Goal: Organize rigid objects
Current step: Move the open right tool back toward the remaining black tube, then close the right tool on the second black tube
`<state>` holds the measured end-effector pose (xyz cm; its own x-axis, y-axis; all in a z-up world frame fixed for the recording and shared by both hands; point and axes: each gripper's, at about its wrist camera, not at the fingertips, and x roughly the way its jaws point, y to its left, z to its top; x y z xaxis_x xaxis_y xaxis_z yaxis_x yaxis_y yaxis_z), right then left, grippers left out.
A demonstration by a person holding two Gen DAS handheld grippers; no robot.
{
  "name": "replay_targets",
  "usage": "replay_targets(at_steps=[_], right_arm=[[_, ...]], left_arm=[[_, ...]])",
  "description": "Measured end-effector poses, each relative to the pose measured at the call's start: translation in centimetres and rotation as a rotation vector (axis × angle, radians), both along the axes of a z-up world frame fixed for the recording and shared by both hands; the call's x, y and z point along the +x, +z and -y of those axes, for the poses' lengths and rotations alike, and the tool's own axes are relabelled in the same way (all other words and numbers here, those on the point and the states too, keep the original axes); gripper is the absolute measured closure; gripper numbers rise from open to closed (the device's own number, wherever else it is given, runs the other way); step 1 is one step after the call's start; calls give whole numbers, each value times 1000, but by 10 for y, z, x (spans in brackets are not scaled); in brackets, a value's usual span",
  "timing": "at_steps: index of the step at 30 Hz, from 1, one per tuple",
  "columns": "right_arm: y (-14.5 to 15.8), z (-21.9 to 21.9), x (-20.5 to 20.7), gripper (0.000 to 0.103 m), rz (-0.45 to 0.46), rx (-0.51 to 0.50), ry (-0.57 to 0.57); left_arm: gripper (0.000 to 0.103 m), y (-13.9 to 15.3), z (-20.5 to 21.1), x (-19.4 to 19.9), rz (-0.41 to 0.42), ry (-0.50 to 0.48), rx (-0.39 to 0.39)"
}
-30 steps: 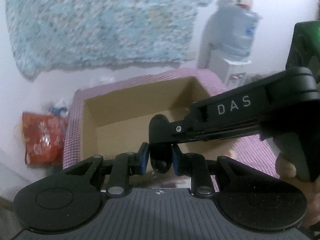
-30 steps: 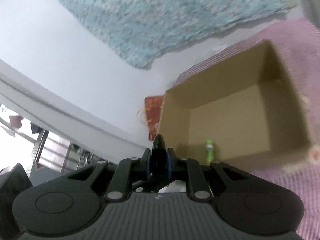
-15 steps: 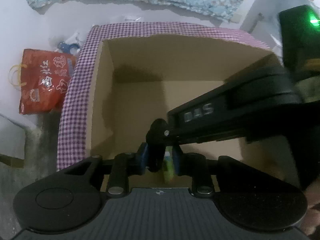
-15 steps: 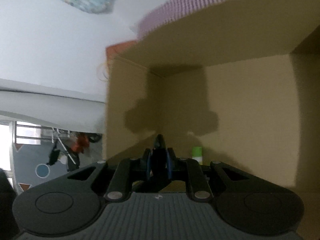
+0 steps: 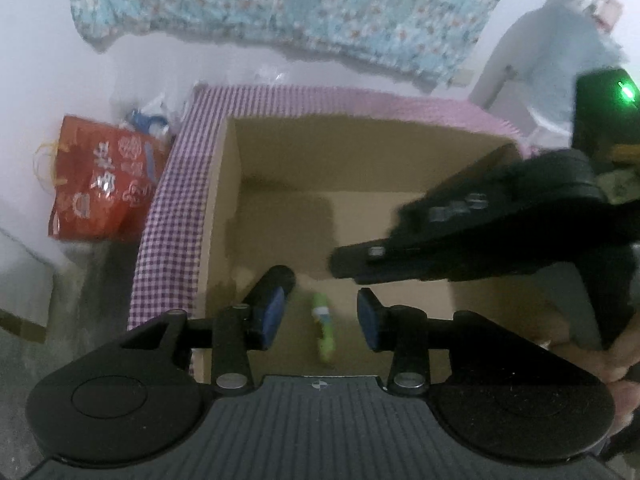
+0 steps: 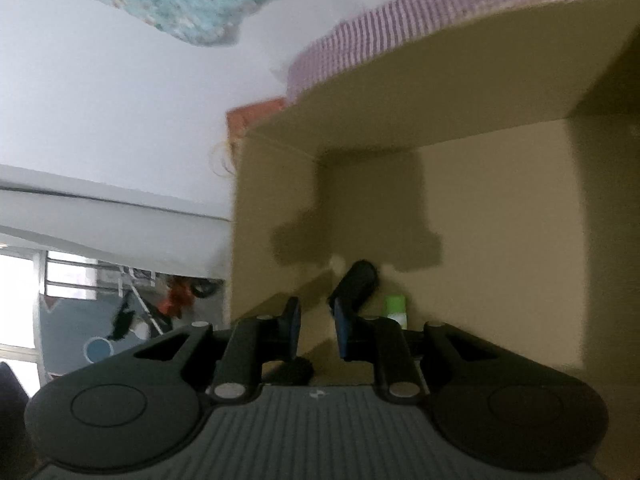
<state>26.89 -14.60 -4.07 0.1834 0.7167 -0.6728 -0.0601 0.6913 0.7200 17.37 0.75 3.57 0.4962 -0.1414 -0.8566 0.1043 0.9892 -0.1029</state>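
A purple checked cloth [image 5: 176,216] covers the surface under an open cardboard box [image 5: 320,168]; a red bag [image 5: 100,180] sits at 9 o'clock. Inside lie a black object [image 5: 276,280] and a green bottle [image 5: 324,328]. The left hand-held gripper [image 5: 320,318] and right hand-held gripper [image 6: 318,320] both stand apart, empty, over the box.

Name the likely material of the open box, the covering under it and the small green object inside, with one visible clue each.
Box: cardboard, by its matte tan walls and folded corners. Covering: probably woven fabric, by its purple-and-white check draping over the edge. Small green bottle: likely plastic, bright green with a white band, though too blurred to be sure.
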Motion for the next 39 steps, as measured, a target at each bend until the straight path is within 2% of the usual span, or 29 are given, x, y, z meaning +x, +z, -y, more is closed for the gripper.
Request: replay_targets(at_steps=[5,8,12,16,22,28,31,39], right_arm=[[35,55,-60,83,97,59,-72],[36,96,-105,79,106,140,-157],[2,141,-161,77,43,187,-309],[-48,152,-194,77,-61,212,-408],[-97,142,-199,77,-151,214,-491],[-108,124,-183,77,-164,209,-502],[-113,126,-178,77,-172,206,-499],[-125,127,-169,77,-191,216,-499]], left_arm=[[61,25,8,-48,95,-88,-32],[61,25,19,-76,113,-167,-45],[61,9,38,-105,65,-274,-77],[61,-21,59,-116,-5,-326,-106],[62,-67,87,-109,-5,-370,14],[62,-90,102,-102,25,-390,98],[63,-103,106,-98,-1,-395,139],[65,-116,111,-84,-25,-358,153]])
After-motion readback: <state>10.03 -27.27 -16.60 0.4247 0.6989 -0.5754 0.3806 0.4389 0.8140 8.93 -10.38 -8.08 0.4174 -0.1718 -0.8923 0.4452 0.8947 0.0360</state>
